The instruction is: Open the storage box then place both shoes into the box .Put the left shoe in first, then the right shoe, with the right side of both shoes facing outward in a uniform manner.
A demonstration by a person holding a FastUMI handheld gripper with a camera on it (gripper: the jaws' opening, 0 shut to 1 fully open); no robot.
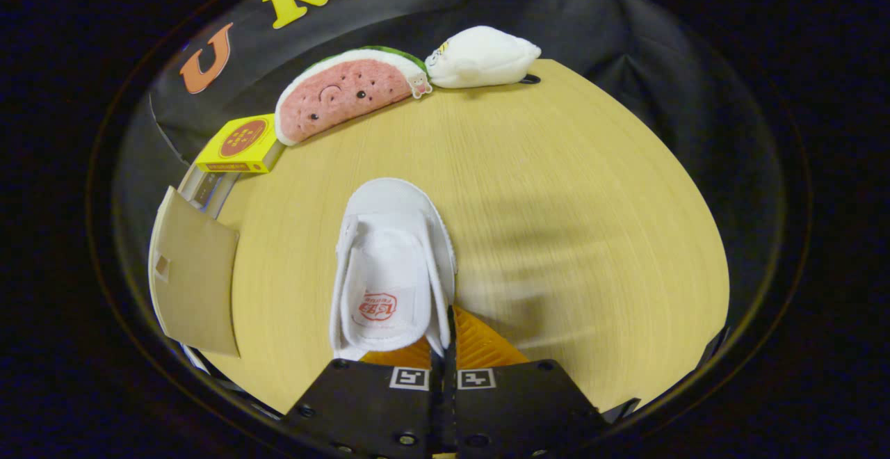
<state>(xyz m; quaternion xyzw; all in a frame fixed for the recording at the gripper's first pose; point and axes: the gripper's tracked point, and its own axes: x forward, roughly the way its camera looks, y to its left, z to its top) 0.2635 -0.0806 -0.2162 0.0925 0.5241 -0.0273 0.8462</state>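
Pale wood-grain table (556,188) fills the middle of the booth, with black cloth hanging behind it. On the tabletop, just ahead of the gripper (446,320), hangs a white shoe (393,257), toe pointing toward twelve o'clock and its opening facing up, so the insole with a red printed mark shows. The gripper's two fingers are pressed together on the shoe's right-hand collar edge near the heel, one finger inside the opening and one outside, so the shoe is pinched in a closed grasp. At about nine o'clock from the shoe, at the table's edge, stands a tan flap (198,278) with clear plastic walls behind it; this looks like the storage box (208,191), though little of it can be made out. A small yellow carton (240,145) sits at roughly ten o'clock, just beyond the box. Touching it, at eleven o'clock, lies a watermelon-slice plush (344,94), and beside that, near twelve o'clock, a white plush toy (483,57).
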